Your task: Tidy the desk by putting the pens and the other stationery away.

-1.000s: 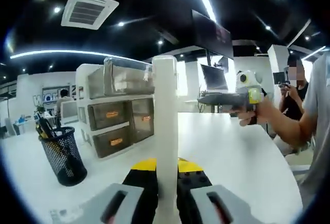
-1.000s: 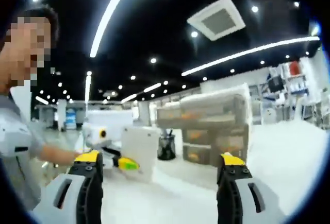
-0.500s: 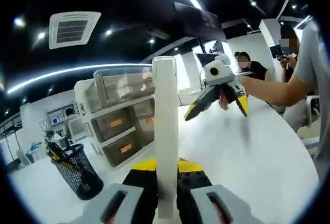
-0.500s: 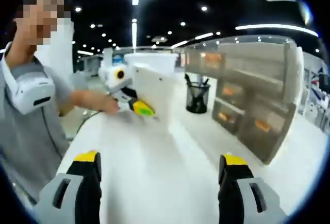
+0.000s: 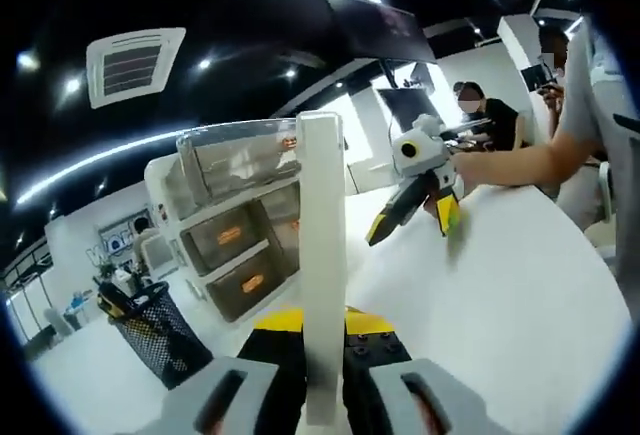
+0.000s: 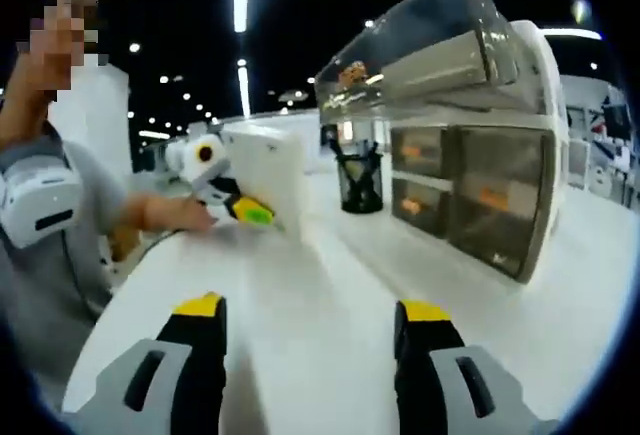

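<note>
From the left gripper view I cannot tell what the pale thing in my left claw (image 5: 322,380) actually is: a flat white slab (image 5: 322,255), seen edge-on, rising straight up between the yellow-tipped black jaws, which are closed tight against both its faces. In the right gripper view the same slab (image 6: 265,180) shows its broad, plain, smooth white side, standing upright over the white tabletop (image 6: 330,295), with the left claw's yellow tip at its lower edge; whether it is a box, a pad or a holder I cannot make out.

My right claw (image 6: 310,320) stands wide apart with nothing between its jaws, just bare glossy tabletop. In the left gripper view I see it (image 5: 415,210) hovering above the tabletop, jaws spread, a hand behind it partly blurred.

The black wire-mesh pen cup (image 5: 160,330) is cut off low at the left; dark and yellow items stick out of it, too small to name. In the right gripper view it (image 6: 360,180) stands just beside the drawer unit (image 6: 470,155), a white frame with smoky translucent plastic drawers and a clear domed lid. Orange patches show through the drawer fronts; I cannot read them.
</note>
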`<state>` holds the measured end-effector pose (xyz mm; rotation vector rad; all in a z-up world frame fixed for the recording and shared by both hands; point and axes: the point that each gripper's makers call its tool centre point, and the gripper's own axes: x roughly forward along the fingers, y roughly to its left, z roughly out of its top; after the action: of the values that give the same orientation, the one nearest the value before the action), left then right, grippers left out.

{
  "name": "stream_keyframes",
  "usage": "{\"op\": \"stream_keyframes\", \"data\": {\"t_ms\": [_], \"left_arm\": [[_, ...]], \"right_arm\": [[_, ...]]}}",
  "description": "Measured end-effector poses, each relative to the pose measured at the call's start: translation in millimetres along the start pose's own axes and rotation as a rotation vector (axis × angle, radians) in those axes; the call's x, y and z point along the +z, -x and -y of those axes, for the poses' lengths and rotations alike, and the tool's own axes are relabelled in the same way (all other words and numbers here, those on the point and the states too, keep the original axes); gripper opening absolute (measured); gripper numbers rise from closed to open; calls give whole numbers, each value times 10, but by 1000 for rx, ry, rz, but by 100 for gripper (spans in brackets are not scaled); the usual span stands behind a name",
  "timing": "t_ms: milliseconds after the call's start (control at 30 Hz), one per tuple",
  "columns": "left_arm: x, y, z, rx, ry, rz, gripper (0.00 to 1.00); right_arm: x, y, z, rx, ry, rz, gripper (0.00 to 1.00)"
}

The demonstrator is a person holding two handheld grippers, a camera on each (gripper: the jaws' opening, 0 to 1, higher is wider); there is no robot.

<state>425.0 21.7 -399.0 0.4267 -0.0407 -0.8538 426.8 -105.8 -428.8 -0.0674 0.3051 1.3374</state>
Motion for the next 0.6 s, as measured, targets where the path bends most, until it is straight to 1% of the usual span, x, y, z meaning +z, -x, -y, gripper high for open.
{"op": "stream_keyframes", "data": {"t_ms": [67,133,200,300,400,433,467,500,567,600], "left_arm": [[72,14,30,12,-94,7,11],[125,29,63,31,-192,4,11],[179,46,98,55,-291,1,11],[240,71,138,116,-464,-22,11],[267,77,214,156,-644,-56,11],[252,62,270,140,-636,-56,11],[236,51,315,113,-592,-54,11],[240,56,309,114,-589,-60,11],[236,93,246,151,-650,-91,11],[249,112,232,161,-658,-97,11]], "right_arm": [[16,31,26,-20,44,-7,64],[41,69,48,-27,40,-2,64],[87,92,63,-39,31,16,64],[130,119,63,-63,37,19,62],[169,138,61,-77,45,23,62],[182,138,63,-81,49,30,61],[183,136,67,-82,50,31,61],[164,134,78,-90,48,21,61],[112,126,95,-100,59,-3,61],[90,122,102,-102,62,-11,61]]}}
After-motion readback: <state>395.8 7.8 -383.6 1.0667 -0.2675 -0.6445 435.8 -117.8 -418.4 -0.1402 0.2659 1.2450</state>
